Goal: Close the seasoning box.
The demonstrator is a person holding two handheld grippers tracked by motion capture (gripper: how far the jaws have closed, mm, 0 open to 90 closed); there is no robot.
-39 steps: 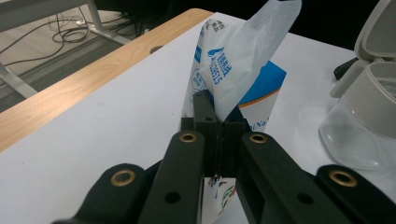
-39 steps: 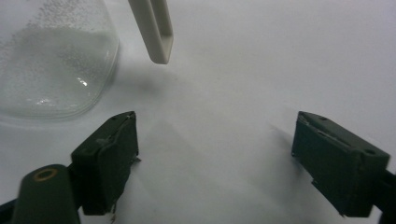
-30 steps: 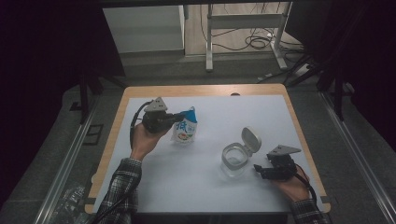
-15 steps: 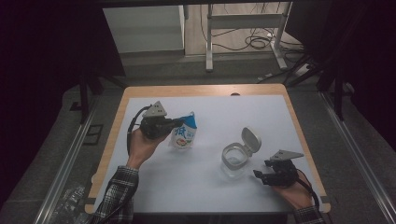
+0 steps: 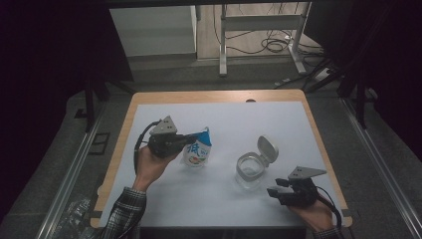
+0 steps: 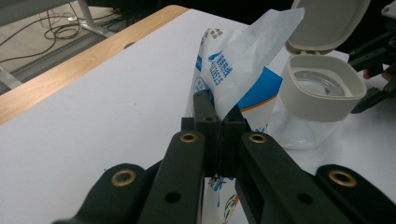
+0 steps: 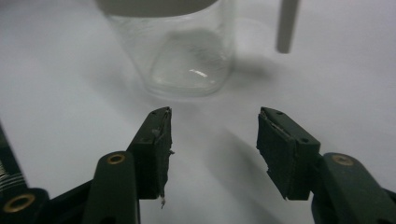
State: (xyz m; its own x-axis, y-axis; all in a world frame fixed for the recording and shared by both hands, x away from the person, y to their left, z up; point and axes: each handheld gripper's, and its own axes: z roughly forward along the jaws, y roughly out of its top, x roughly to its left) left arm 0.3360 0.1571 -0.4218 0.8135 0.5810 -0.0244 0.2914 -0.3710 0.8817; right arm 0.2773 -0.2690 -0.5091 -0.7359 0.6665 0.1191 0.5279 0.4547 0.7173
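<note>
Refill pouch, white and blue with printed text, stands left of centre on the white tabletop, held up at its top corner. In the left gripper view the pouch's torn white top flap rises above the jaws, pinched flat between them. Left gripper is clenched on that pouch top, jaws fully together on the film; the person's left hand wraps the gripper body from below, plaid sleeve at the bottom edge, black cable looping off the back.

Just right of the pouch, apart from it, sits a clear plastic jar with a grey-white rim and a hinged flip lid standing open, tilted back to the right. Left gripper view shows the jar's open mouth close beside the pouch, inside looks bare.

Right gripper sits near the tabletop's front right, just right of and below the jar, not touching it. Right gripper view: jaws apart, nothing between them, jar base just ahead of the tips; they have just been closing in, but are released, pads on nothing. Right hand holds it from behind.

Wooden table edge frames the white sheet; dark floor with cables beyond.
</note>
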